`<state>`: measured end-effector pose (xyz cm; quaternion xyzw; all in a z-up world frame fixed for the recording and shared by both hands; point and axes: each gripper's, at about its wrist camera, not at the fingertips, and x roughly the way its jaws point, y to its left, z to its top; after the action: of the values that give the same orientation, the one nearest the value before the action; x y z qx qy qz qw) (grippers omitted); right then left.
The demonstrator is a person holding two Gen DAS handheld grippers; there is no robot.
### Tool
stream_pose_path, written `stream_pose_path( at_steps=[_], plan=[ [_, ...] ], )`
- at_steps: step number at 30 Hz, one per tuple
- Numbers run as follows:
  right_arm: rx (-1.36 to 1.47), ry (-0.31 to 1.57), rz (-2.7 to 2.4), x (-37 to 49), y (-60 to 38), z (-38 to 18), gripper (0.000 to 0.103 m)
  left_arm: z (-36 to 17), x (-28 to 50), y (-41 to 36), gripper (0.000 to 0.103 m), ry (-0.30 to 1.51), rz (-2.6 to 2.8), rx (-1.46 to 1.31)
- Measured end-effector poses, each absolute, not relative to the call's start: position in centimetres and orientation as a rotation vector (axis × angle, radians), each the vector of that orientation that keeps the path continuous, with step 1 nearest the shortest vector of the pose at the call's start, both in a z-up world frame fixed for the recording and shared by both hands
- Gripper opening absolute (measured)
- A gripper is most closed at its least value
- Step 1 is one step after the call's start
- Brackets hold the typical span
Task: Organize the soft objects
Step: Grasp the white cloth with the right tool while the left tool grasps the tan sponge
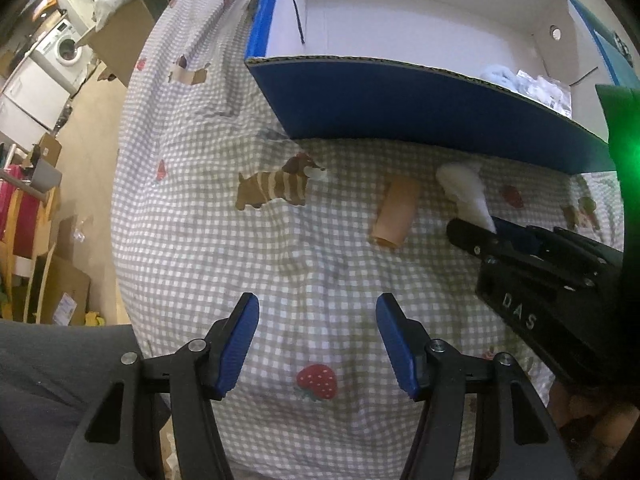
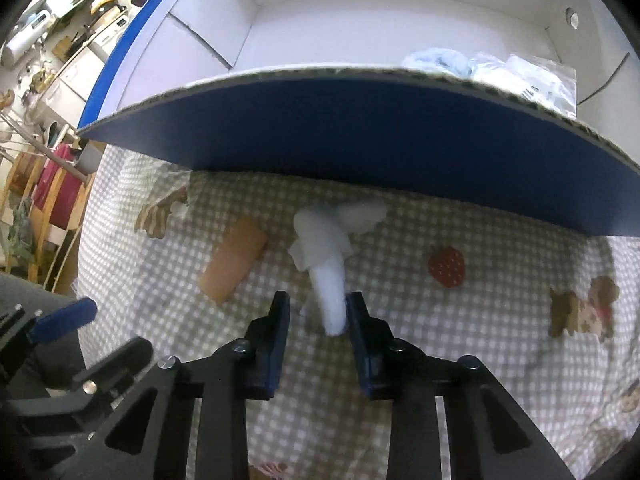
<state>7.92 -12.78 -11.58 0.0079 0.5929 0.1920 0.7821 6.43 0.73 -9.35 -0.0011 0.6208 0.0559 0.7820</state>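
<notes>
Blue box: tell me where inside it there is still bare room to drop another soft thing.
The blue box has a bare white floor across its left and middle, up to the far wall. Its right corner is crowded: a pale blue cloth and a clear plastic bag lie there.

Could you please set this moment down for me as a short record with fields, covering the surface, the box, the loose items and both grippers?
surface: checked bedcover printed with dogs and strawberries
box: blue cardboard box, white inside, open on top, pale blue cloth and clear bags in its right end
loose items: white sock and tan roll side by side in front of the box
left gripper: open, nothing between its pads
right gripper: sock's near end between the fingers, touching the right one, a gap at the left
</notes>
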Motion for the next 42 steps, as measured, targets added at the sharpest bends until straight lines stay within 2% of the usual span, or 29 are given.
stream_pose_path(
  at_steps=[1,2,18,27,30,33,35,36,39,42],
  plan=[
    [0.027,1.278,0.422,8.0,-12.8,-11.5,0.010,-9.5,6.5,0.8,0.058,1.343,0.115,-0.008],
    [0.032,1.280,0.425,8.3,-12.9,-11.4,0.008,-9.6,6.5,0.7,0.058,1.346,0.110,-0.014],
    [0.149,1.219,0.437,4.4,-19.1,-5.3,0.006,-9.3,7.6,0.9,0.057,1.317,0.042,-0.097],
    [0.214,1.224,0.388,4.6,-20.1,-6.1,0.006,-10.7,11.4,-1.9,0.055,1.321,-0.007,-0.015],
    [0.210,1.229,0.383,4.9,-19.7,-6.8,0.006,-11.8,13.0,-3.2,0.048,1.333,-0.035,0.007],
    [0.221,1.234,0.370,5.2,-19.9,-7.1,0.006,-13.0,14.1,-4.1,0.036,1.324,-0.041,0.047],
    [0.225,1.235,0.359,5.5,-19.7,-7.3,0.006,-13.9,14.6,-4.5,0.036,1.340,-0.043,0.059],
    [0.230,1.236,0.356,5.5,-19.7,-7.4,0.006,-14.1,14.8,-4.6,0.032,1.342,-0.041,0.061],
    [0.239,1.234,0.354,5.5,-20.1,-7.3,0.006,-14.3,15.2,-4.6,0.010,1.340,-0.025,0.088],
    [0.235,1.231,0.358,5.3,-20.1,-7.2,0.006,-13.6,15.1,-4.4,0.005,1.311,-0.015,0.083]
  ],
)
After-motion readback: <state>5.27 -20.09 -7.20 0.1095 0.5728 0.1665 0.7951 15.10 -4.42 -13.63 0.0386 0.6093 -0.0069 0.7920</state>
